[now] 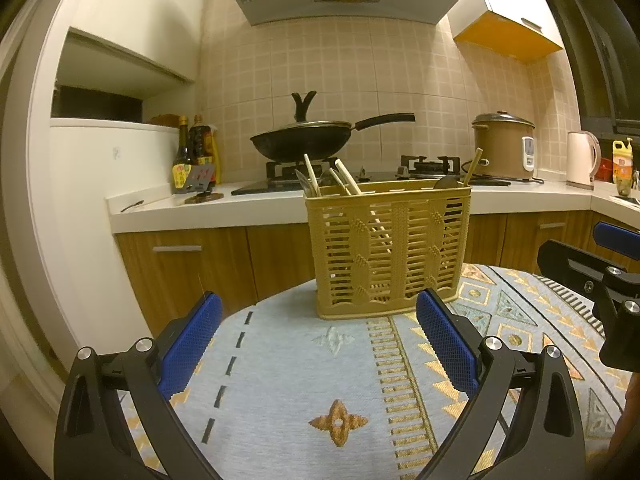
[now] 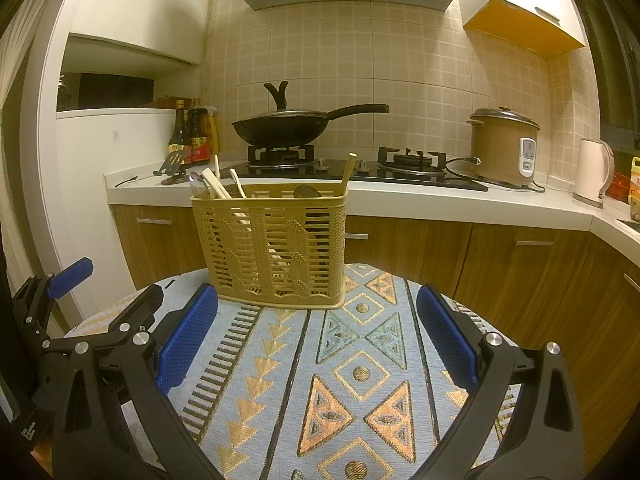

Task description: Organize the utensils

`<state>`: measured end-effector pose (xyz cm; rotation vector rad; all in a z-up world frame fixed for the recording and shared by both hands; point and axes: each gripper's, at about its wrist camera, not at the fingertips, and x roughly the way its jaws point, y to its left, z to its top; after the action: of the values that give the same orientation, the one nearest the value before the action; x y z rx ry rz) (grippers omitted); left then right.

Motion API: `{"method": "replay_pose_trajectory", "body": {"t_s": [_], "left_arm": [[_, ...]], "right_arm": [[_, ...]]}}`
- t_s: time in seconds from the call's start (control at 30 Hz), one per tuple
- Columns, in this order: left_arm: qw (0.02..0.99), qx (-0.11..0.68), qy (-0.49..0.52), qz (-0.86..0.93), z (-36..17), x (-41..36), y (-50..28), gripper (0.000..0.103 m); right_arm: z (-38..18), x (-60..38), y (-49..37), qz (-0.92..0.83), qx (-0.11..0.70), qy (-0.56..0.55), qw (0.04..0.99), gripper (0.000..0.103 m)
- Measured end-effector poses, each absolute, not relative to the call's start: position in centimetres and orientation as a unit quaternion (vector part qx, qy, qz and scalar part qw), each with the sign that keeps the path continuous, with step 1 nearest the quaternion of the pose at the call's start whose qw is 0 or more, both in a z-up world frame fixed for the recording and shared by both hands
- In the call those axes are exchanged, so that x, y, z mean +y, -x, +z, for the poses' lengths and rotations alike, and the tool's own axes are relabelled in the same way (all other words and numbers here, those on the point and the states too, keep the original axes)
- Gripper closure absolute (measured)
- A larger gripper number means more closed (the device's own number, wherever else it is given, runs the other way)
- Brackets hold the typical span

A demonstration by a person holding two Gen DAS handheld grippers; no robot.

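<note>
Straight ahead of both grippers stands the tan plastic slatted utensil caddy, upright on the far part of the pale blue woven tablecloth with gold and orange geometric patterns. In the left wrist view it sits in the middle of the frame, a little right of centre; in the right wrist view it sits left of centre. Pale wooden chopsticks lean out of its left-hand compartment beside what looks like a metal spoon, and a single wooden stick with a dark spoon bowl next to it rises from the right-hand end. Their long axes run steeply upward, tilted, so a pick would probably have to come from above the rim instead of from the front.

No loose utensil shows on the cloth between caddy and jaws, so the sorting looks largely done, or any rearranging must happen inside the caddy.

Nearer the lens, the left gripper has its blue-padded jaws spread wide and empty, its right pad overlapping the caddy's base in the picture without clearly touching it. The right gripper is likewise parted and holds nothing. Both appear about equally near.

Beyond the table, a black wok rests on the stove.
</note>
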<state>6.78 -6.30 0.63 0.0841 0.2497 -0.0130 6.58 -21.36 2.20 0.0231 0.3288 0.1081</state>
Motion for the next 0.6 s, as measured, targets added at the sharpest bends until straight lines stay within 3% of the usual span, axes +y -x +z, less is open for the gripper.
{"method": "replay_pose_trajectory", "body": {"t_s": [0.6], "left_arm": [[0.992,0.125,-0.026,-0.012,0.63,-5.74,-6.92,0.008]], "right_arm": [[2.13,-21.33,-6.61,0.054,0.165,-0.011,0.985,0.008]]}}
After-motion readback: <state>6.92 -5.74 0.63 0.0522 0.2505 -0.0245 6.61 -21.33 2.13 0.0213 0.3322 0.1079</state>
